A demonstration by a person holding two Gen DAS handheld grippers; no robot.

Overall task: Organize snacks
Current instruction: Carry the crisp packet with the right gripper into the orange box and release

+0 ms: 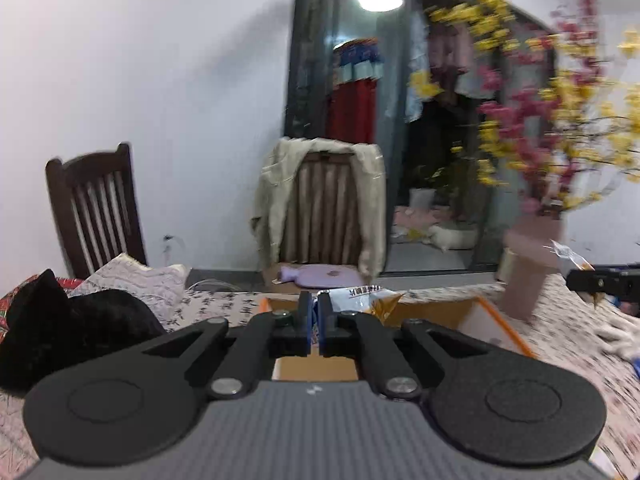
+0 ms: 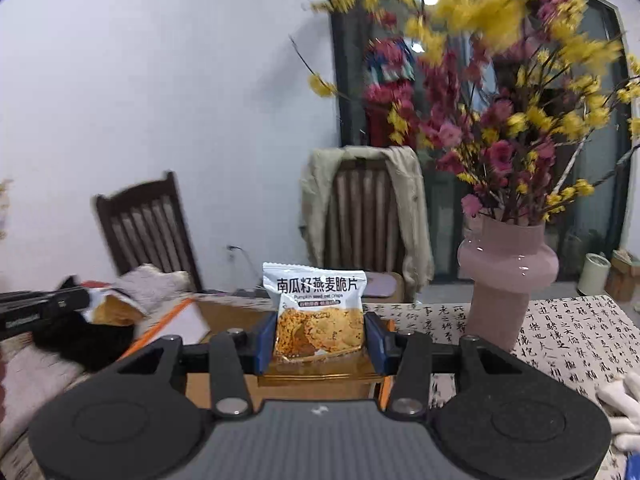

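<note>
Both my tongs hold snack packets above the cardboard box.

My right tongs (image 2: 320, 342) clamp an upright oat crisp packet (image 2: 318, 312) by its sides; my left tongs (image 1: 315, 326) pinch another packet (image 1: 360, 298). The box (image 1: 476, 316) sits on the patterned desk (image 2: 560, 340) beside a pink vase (image 2: 506, 276).

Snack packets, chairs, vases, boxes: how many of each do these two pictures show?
Snack packets: 2, one in the right gripper, one pinched by the left gripper
Chairs: 2, one bare, one draped with a jacket
Vases: 1
Cardboard boxes: 1
Total: 6
</note>
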